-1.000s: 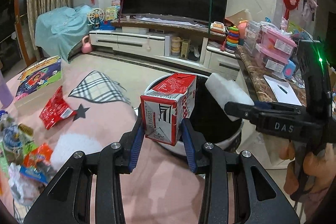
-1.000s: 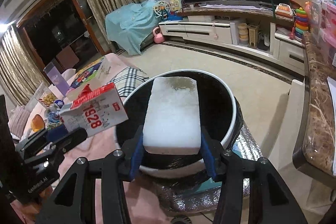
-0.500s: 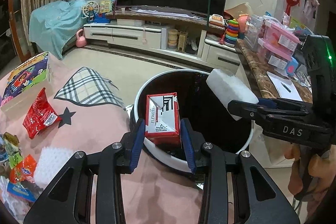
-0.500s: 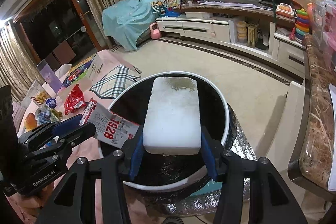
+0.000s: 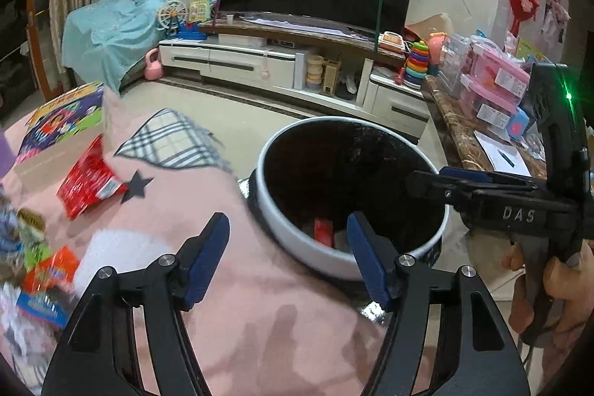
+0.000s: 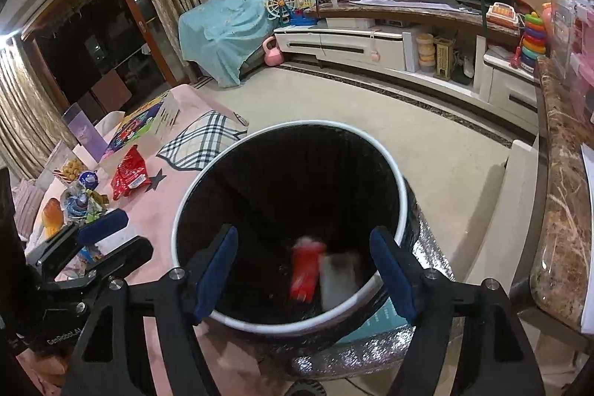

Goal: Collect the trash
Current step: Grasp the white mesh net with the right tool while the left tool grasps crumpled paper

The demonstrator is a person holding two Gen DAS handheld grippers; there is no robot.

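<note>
A round trash bin (image 5: 286,229) with a white rim and black liner stands at the edge of a pink-covered table; it also shows in the right wrist view (image 6: 402,195). A red-and-white carton (image 6: 305,266) and a white foam block (image 6: 339,279) lie blurred inside it; the carton (image 5: 323,229) shows in the left wrist view too. My left gripper (image 5: 289,229) is open and empty at the bin's near rim. My right gripper (image 6: 302,260) is open and empty above the bin mouth.
On the pink table (image 5: 260,303) lie a red snack bag (image 5: 87,182), a white foam piece (image 5: 111,247), several crumpled wrappers (image 5: 37,270) and a colourful box (image 5: 59,115). A marble counter (image 6: 564,195) runs along the right. A TV cabinet (image 5: 282,62) stands behind.
Both grippers opened. The carton dropped from my left gripper and the foam block from my right gripper into the bin.
</note>
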